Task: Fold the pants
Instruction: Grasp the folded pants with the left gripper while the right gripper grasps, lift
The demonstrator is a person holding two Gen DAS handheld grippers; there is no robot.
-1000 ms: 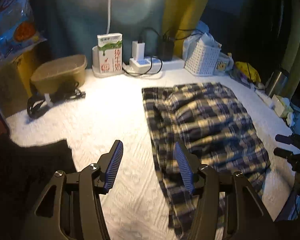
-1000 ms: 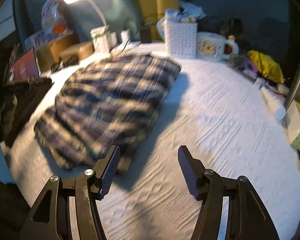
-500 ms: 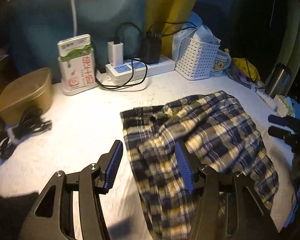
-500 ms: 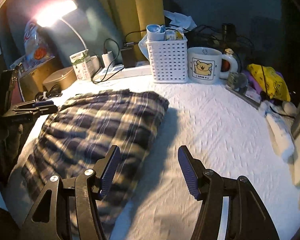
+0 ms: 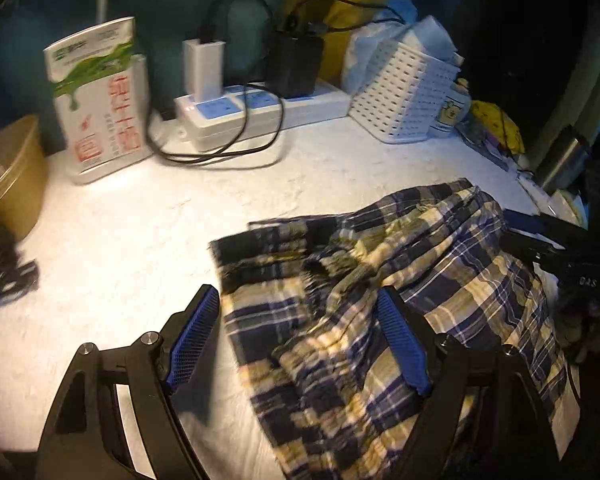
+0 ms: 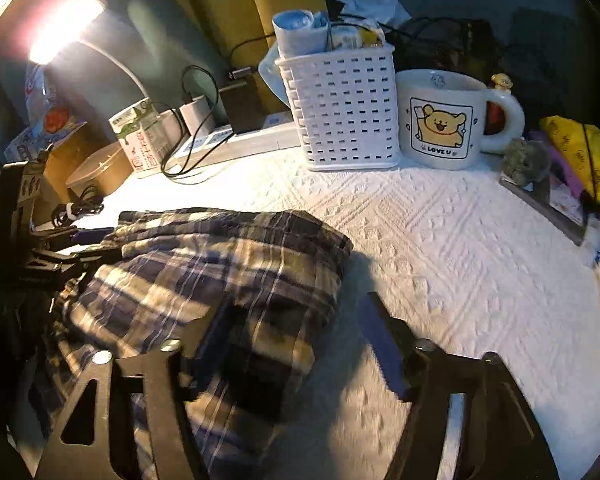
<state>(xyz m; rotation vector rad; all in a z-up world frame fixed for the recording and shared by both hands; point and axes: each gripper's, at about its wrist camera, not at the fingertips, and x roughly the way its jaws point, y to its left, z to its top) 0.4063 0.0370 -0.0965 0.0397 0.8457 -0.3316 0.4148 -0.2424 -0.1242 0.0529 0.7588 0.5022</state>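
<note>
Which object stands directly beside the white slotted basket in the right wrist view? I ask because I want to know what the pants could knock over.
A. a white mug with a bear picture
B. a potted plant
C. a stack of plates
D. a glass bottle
A: the white mug with the yellow bear picture stands right next to the white basket, behind the plaid pants.

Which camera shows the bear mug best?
The right wrist view: the bear mug stands whole, with its picture and handle clear. In the left wrist view only a sliver of it peeks from behind the white basket.
</note>
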